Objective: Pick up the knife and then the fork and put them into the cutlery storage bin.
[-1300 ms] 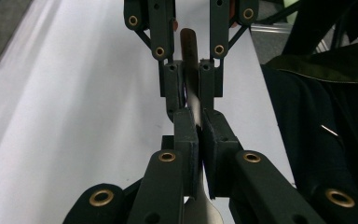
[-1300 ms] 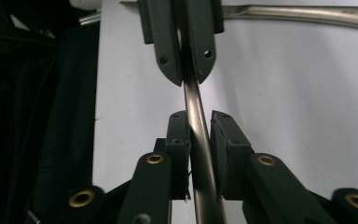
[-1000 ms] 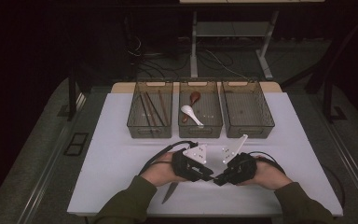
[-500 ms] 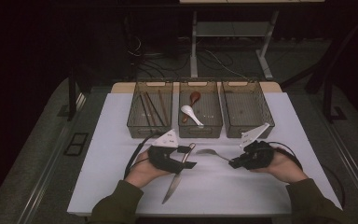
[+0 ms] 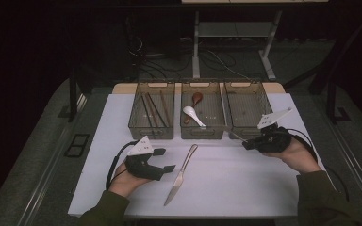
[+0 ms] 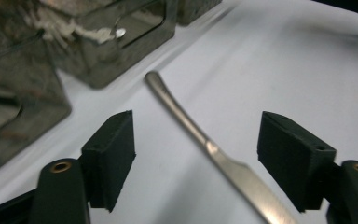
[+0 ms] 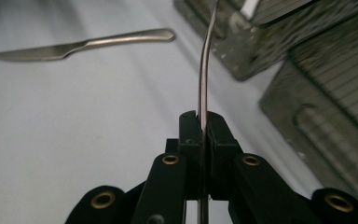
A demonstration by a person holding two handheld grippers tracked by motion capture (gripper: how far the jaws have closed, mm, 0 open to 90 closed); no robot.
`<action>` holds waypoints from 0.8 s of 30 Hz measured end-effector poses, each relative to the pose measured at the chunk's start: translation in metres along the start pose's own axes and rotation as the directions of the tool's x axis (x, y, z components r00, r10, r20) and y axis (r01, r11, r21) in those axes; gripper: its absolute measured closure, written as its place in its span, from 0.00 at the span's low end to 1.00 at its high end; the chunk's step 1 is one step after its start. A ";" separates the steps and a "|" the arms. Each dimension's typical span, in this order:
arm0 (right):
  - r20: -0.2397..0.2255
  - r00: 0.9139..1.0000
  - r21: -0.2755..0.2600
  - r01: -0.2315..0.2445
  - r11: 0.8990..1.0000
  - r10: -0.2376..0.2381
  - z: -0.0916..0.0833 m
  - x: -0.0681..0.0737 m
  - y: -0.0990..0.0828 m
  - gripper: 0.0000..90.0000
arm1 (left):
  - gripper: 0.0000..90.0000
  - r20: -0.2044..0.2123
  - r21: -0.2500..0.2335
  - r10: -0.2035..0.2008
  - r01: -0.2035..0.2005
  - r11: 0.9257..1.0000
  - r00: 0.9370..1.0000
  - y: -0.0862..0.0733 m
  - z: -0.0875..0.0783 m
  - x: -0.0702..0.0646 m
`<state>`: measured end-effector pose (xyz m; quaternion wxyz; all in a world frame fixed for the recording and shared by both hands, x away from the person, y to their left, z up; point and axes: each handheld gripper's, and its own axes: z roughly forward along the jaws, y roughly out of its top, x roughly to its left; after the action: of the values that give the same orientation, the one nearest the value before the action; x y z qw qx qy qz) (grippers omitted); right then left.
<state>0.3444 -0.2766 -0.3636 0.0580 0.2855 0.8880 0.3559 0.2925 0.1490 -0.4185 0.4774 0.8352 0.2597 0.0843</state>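
Left gripper just opened over knife — right gripper pinching utensil

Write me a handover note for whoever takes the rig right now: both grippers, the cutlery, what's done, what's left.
Left gripper: open, fingers have just been opening; the knife lies flat on the table between them, ungripped.
Right gripper: shut on a thin metal utensil, its far end hidden, at the right bin.
Done: chopsticks in the left bin, spoons in the middle bin.
Left: probably bin the held utensil, then the knife.
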 end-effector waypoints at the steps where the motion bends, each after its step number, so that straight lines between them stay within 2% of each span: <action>1: 0.012 1.000 -0.009 -0.013 1.000 0.013 -0.003 -0.003 0.002 0.96 | 0.25 -0.008 -0.002 -0.009 0.009 1.000 1.000 -0.002 -0.001 0.000; 5: 0.058 0.997 -0.042 -0.052 0.998 0.055 -0.014 -0.017 0.011 0.96 | 0.16 -0.045 -0.004 -0.012 0.012 1.000 0.999 -0.008 -0.005 0.000; 8: 0.090 0.992 -0.057 -0.079 0.995 0.084 -0.020 -0.028 0.017 0.96 | 0.13 -0.065 -0.023 -0.020 0.019 1.000 0.998 -0.008 -0.008 0.001; 11: 0.117 0.987 -0.069 -0.105 0.992 0.112 -0.025 -0.038 0.023 0.96 | 0.10 -0.078 -0.034 -0.019 0.017 0.999 0.997 -0.008 -0.009 0.001; 13: 0.132 0.983 -0.078 -0.119 0.990 0.129 -0.028 -0.046 0.026 0.96 | 0.07 -0.070 -0.039 -0.024 0.022 0.999 0.997 -0.008 -0.009 0.001; 18: 0.171 0.968 -0.103 -0.170 0.980 0.186 -0.030 -0.064 0.031 0.96 | 0.01 -0.054 -0.029 -0.025 0.024 0.999 0.998 -0.009 -0.006 0.000; 21: 0.190 0.956 -0.118 -0.205 0.972 0.224 -0.029 -0.075 0.032 0.96 | 0.00 -0.063 -0.030 -0.021 0.019 0.999 0.998 -0.009 -0.005 0.000; 24: 0.230 0.941 -0.107 -0.228 0.968 0.248 -0.024 -0.085 0.032 0.96 | 0.00 -0.061 -0.027 -0.025 0.023 0.999 0.998 -0.009 -0.005 0.000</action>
<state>0.4228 -0.3191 -0.3329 0.1332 0.4294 0.8185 0.3577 0.2874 0.1567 -0.4235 0.4813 0.8226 0.2831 0.1076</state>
